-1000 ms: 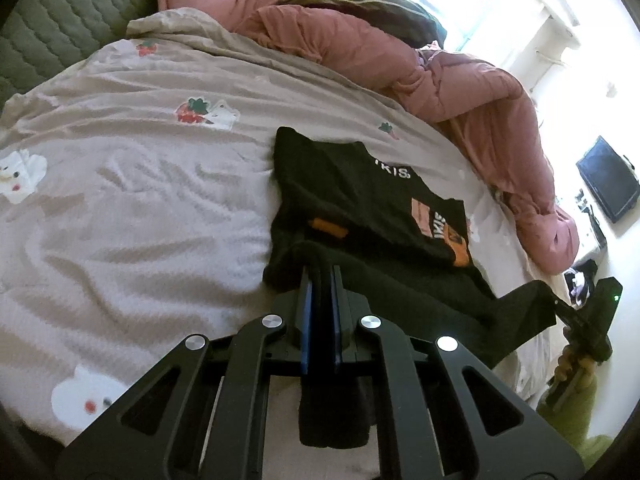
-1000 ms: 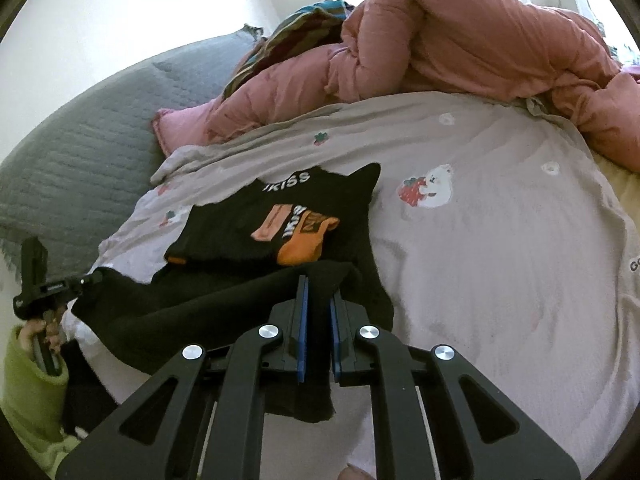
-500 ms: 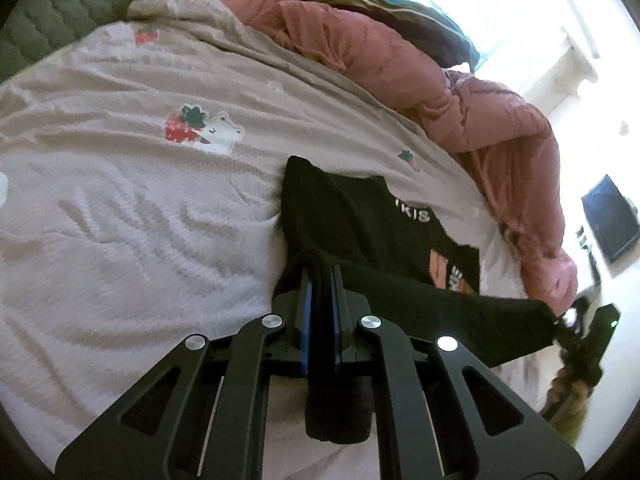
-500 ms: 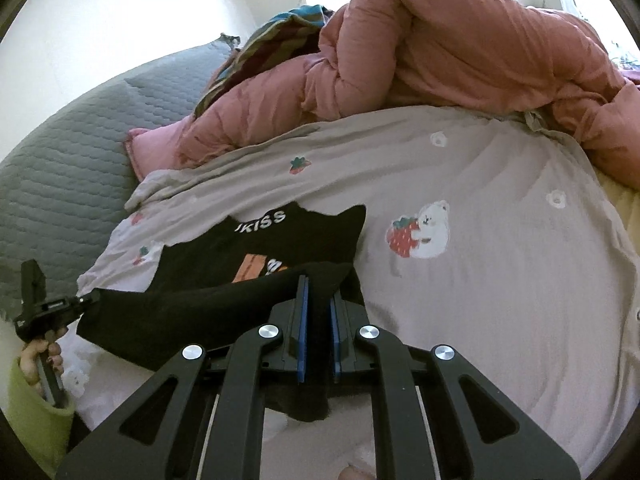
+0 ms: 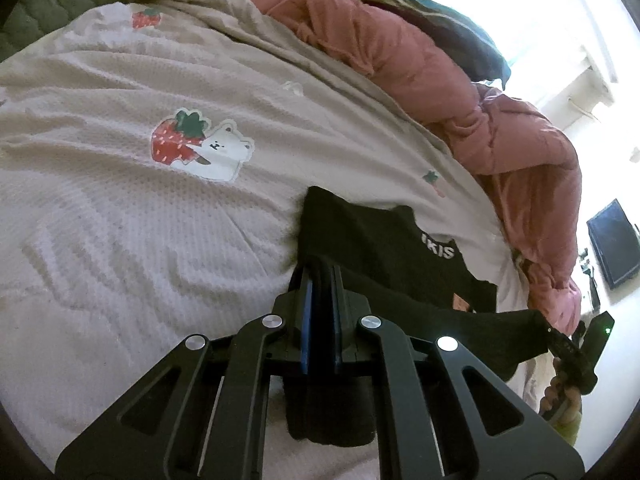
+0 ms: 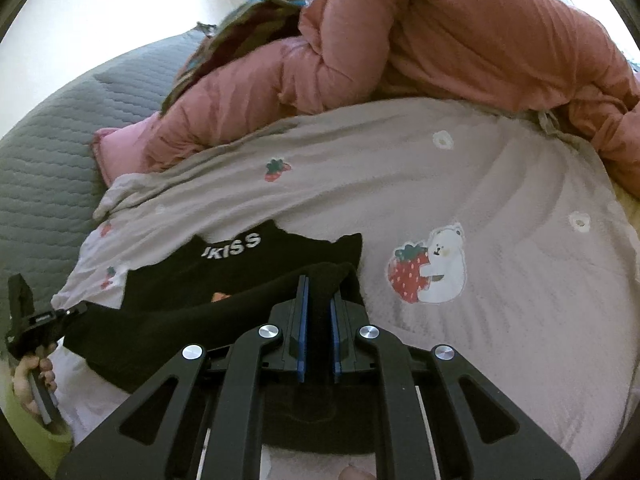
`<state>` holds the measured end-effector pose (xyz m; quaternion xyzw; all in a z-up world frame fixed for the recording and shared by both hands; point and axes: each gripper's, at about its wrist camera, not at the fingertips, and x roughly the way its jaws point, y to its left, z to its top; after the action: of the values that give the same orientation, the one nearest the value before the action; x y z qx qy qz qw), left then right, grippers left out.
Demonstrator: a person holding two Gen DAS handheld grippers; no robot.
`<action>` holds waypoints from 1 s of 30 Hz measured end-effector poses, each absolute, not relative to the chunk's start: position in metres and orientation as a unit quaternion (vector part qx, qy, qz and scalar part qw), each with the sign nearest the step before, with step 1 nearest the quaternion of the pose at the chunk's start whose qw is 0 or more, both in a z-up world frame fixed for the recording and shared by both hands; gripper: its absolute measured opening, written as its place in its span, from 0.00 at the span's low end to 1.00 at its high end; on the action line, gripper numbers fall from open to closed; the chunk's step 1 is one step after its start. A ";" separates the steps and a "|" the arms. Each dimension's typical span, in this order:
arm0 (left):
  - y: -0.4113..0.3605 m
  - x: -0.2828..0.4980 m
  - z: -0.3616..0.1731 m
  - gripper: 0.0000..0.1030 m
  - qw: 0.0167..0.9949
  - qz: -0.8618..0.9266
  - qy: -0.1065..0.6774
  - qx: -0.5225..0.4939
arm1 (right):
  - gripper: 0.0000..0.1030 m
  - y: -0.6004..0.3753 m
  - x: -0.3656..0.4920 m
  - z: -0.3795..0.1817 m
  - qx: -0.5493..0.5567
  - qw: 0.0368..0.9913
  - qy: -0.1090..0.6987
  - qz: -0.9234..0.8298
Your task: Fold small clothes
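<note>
A small black shirt (image 5: 376,240) with white lettering and an orange print lies on the beige bed sheet (image 5: 120,208). Its near hem is lifted and stretched between both grippers, folded over the lower half of the shirt. My left gripper (image 5: 320,276) is shut on one corner of that hem. In the right wrist view the same black shirt (image 6: 240,268) shows its lettering, and my right gripper (image 6: 318,284) is shut on the other hem corner. Each gripper appears at the far end of the taut hem in the other's view: the right gripper (image 5: 576,354) and the left gripper (image 6: 28,320), held by a hand.
A bunched pink duvet (image 6: 440,40) and a striped cloth (image 6: 248,12) lie along the far side of the bed. A grey quilted headboard (image 6: 36,168) stands at the left. The sheet (image 6: 500,184) carries strawberry-and-bear prints. A dark screen (image 5: 614,240) hangs at the right.
Both grippers have carried the lifted hem further up the shirt toward its collar. The fold now covers most of the orange print that showed before.
</note>
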<state>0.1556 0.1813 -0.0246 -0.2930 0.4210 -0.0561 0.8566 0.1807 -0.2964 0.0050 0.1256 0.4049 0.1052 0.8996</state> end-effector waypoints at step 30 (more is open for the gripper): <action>0.117 0.079 -0.001 0.42 0.908 -0.081 0.388 -0.134 | 0.36 -0.264 0.093 0.007 0.035 0.914 0.386 0.119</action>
<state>0.0789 0.1170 -0.0012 -0.1338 0.3879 -0.0812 0.9083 0.0933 -0.2637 0.0071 0.0349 0.3864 0.1186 0.9140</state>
